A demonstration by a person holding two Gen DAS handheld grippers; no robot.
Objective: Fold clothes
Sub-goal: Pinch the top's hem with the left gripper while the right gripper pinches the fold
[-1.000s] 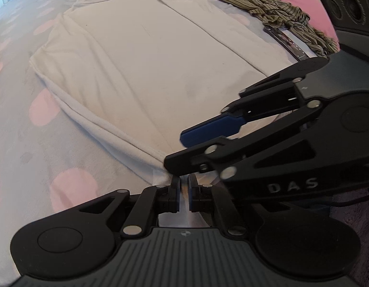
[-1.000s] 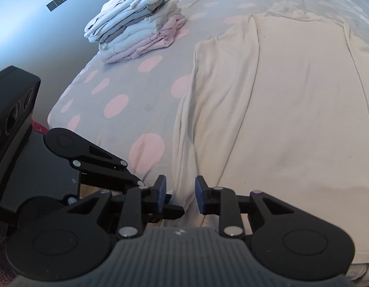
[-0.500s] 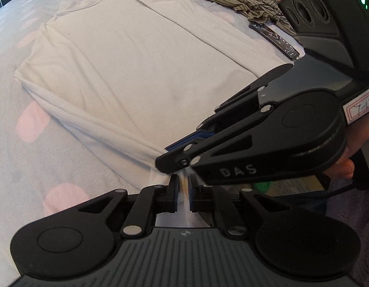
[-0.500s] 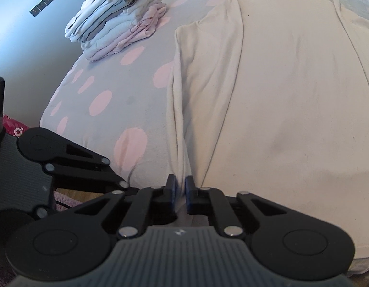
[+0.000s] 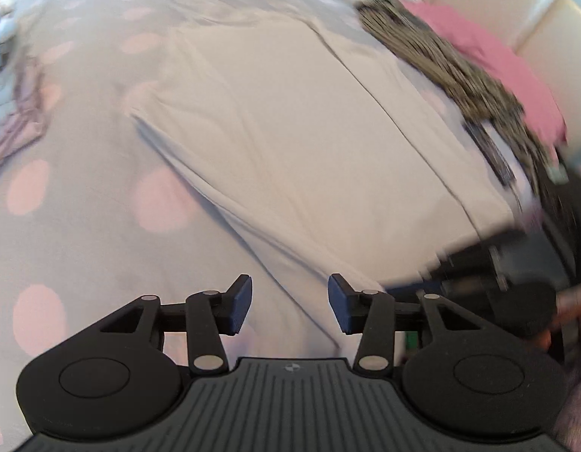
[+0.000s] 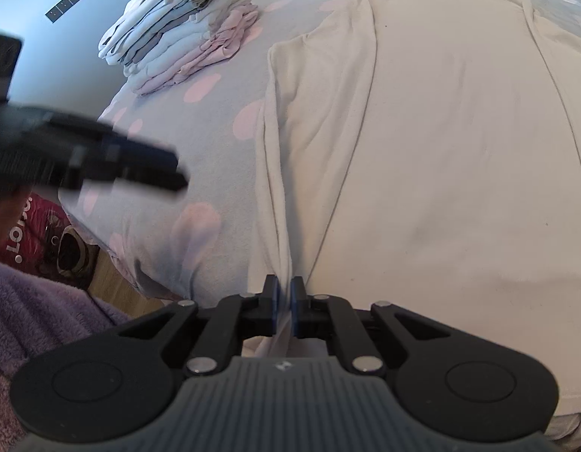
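Two tools: your right tool pinches the cream shirt hem on the bed; your left tool has just been opening, nothing between its jaws.

— What sort of place was it?
— A bedroom at home. A bed with a pink-dotted grey sheet filled both frames, a stack of folded clothes sat upper left, and a purple fleece blanket lay lower left.

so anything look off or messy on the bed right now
Mostly tidy. The cream long-sleeved top lies flat on the dotted grey bedsheet, but a crumpled striped brown garment sits unfolded near the pink pillow, unlike the neat folded stack.
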